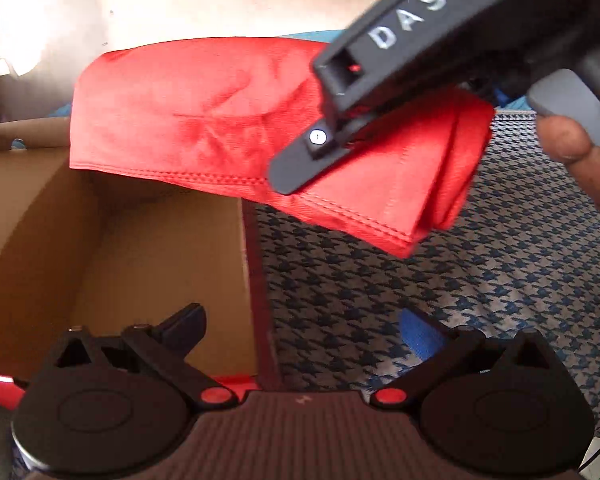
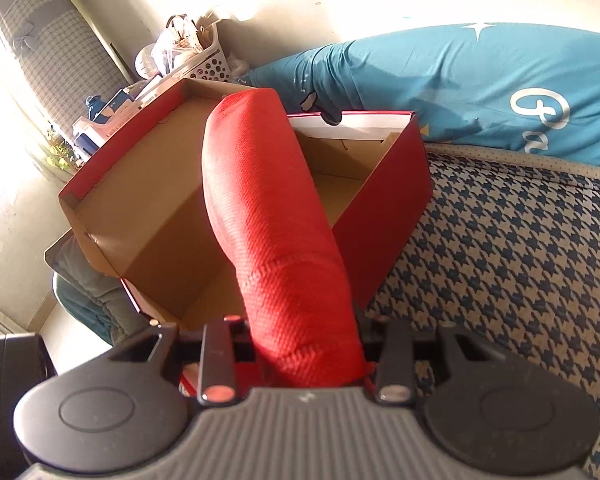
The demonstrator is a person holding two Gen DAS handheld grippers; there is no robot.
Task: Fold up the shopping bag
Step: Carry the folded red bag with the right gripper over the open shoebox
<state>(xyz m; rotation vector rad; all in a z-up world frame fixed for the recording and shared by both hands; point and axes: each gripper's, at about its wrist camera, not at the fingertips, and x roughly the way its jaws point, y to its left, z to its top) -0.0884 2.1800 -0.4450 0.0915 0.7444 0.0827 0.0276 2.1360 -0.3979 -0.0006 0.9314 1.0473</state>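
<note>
The red shopping bag point(image 1: 204, 120) is folded into a thick flat bundle and hangs in the air. My right gripper point(image 1: 300, 176) comes in from the upper right of the left wrist view and is shut on the bundle's near end. From the right wrist view the bag point(image 2: 276, 224) sticks out forward between the two fingers point(image 2: 216, 356), above an open shoe box point(image 2: 384, 216). My left gripper point(image 1: 300, 324) stands open lower down, near the box's right wall point(image 1: 248, 280), with nothing between its fingers.
The box, red outside and brown cardboard inside point(image 1: 140, 260), stands on a blue-and-cream houndstooth cover point(image 2: 520, 260). A teal pillow point(image 2: 480, 84) lies behind it. A white basket point(image 2: 204, 64) stands by the wall. A person's hand point(image 1: 580, 140) grips the right gripper's handle.
</note>
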